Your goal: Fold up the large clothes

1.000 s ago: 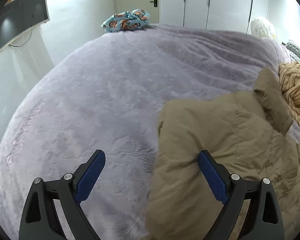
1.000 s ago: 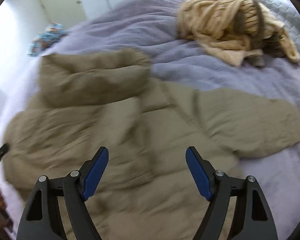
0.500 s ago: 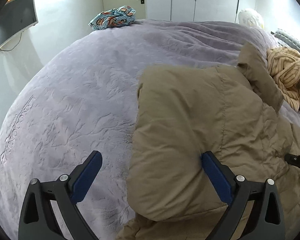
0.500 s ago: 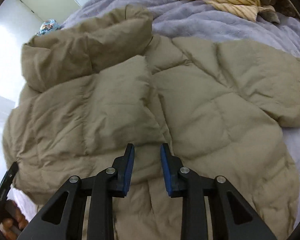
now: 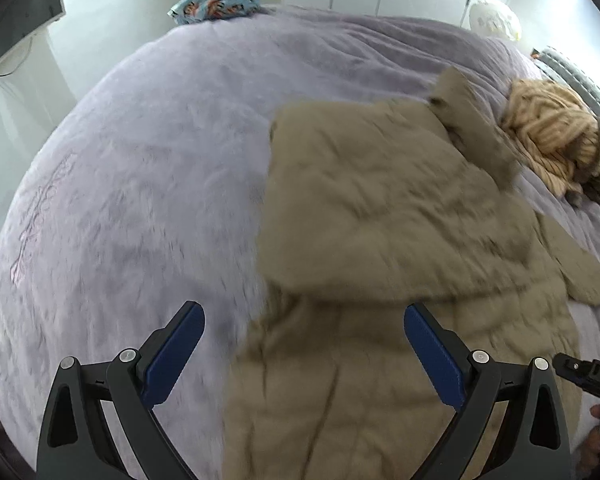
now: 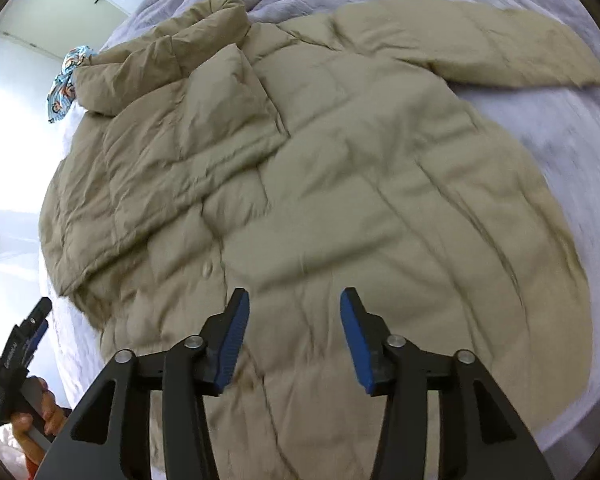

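An olive-tan quilted puffer jacket (image 5: 380, 240) lies spread on a lilac bed cover (image 5: 140, 160), its left sleeve folded across the chest and its right sleeve (image 6: 480, 40) stretched out flat. It fills the right wrist view (image 6: 360, 180). My left gripper (image 5: 304, 344) is wide open and empty above the jacket's left edge. My right gripper (image 6: 294, 332) is partly open and empty just above the jacket's lower front. The left gripper also shows at the right wrist view's lower left (image 6: 16, 356).
A yellow striped garment (image 5: 556, 140) lies bunched at the right of the bed. A blue patterned cloth (image 5: 216, 0) sits at the far corner, also in the right wrist view (image 6: 66, 80). A white pillow (image 5: 494, 20), white wardrobe doors and a wall screen (image 5: 16, 20) surround the bed.
My right gripper closed half a second ago and has now opened again, empty. My left gripper has pulled back from the folded sleeve, staying wide open.
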